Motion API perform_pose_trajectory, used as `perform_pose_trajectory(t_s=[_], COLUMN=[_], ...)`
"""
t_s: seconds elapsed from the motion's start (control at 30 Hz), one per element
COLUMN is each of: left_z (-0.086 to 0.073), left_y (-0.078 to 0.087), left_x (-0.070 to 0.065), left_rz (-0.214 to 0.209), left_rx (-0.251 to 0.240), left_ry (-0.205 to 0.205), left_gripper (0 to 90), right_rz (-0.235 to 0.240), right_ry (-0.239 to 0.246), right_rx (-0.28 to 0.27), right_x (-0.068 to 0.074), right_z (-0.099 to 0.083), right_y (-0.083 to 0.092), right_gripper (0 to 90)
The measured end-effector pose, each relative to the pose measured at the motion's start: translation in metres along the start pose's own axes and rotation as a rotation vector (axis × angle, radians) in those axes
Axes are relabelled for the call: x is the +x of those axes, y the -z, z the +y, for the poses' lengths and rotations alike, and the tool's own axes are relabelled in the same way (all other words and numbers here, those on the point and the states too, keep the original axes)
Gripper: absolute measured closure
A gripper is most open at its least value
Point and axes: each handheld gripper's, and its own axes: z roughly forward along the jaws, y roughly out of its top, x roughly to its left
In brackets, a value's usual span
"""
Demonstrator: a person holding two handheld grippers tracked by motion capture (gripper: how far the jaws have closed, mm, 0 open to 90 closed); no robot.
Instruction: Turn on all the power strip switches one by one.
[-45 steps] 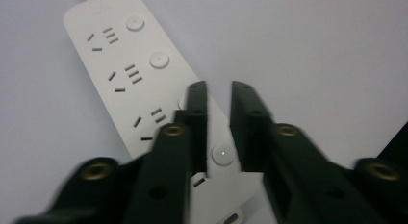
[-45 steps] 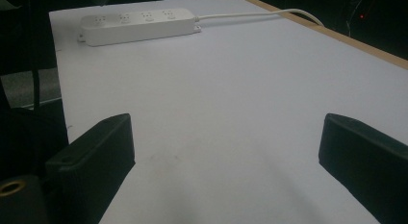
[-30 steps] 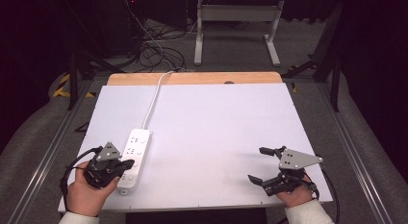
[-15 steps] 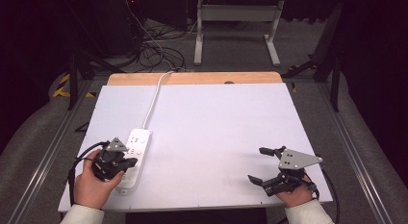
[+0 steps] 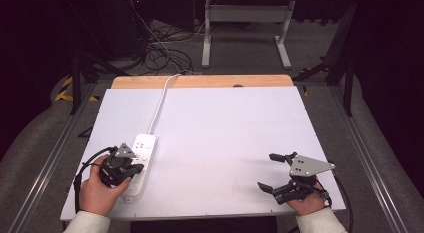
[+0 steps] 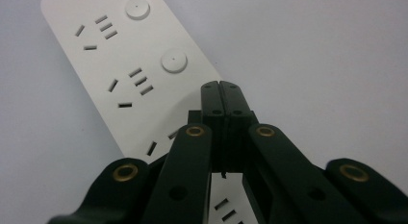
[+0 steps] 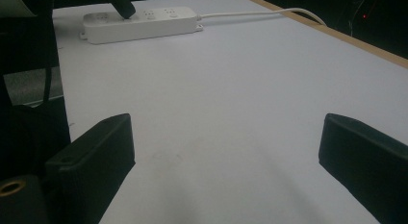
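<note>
A white power strip point(image 5: 141, 158) lies near the front left of the white table point(image 5: 225, 123), and its cable point(image 5: 159, 103) runs off over the far edge. My left gripper point(image 5: 136, 169) is over the near half of the strip. In the left gripper view its jaws point(image 6: 222, 87) are pressed together with nothing between them, their tips over the strip point(image 6: 120, 65) beside its sockets and round buttons. My right gripper point(image 5: 266, 171) rests at the front right, open and empty. In the right gripper view its jaws point(image 7: 226, 142) stand wide over bare table, with the strip point(image 7: 144, 22) far off.
A wooden strip point(image 5: 200, 81) borders the table's far edge. Beyond it are tangled floor cables point(image 5: 160, 48) and a metal frame point(image 5: 245, 23). Metal rails run along both sides of the table.
My left hand has edged slightly forward along the power strip, jaws staying shut. The right gripper has not moved.
</note>
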Motion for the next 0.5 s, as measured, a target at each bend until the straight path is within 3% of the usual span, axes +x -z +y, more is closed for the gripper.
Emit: perform_pose_trajectory(t_s=[0.3,0.5], left_z=[-0.0005,-0.0025], left_y=[-0.0009,-0.0017], left_x=[-0.0003,0.0015], left_rz=[0.013,-0.004], left_rx=[-0.004,-0.014], left_ry=[0.003,0.012], left_gripper=[90.0,90.0], right_rz=[0.001,0.003], right_ry=[0.000,-0.002], right_rx=[0.000,-0.003], right_x=[0.0001,0.0003], right_z=[0.0000,0.0000], right_y=[0.0002,0.0002], right_gripper=[5.6,5.6])
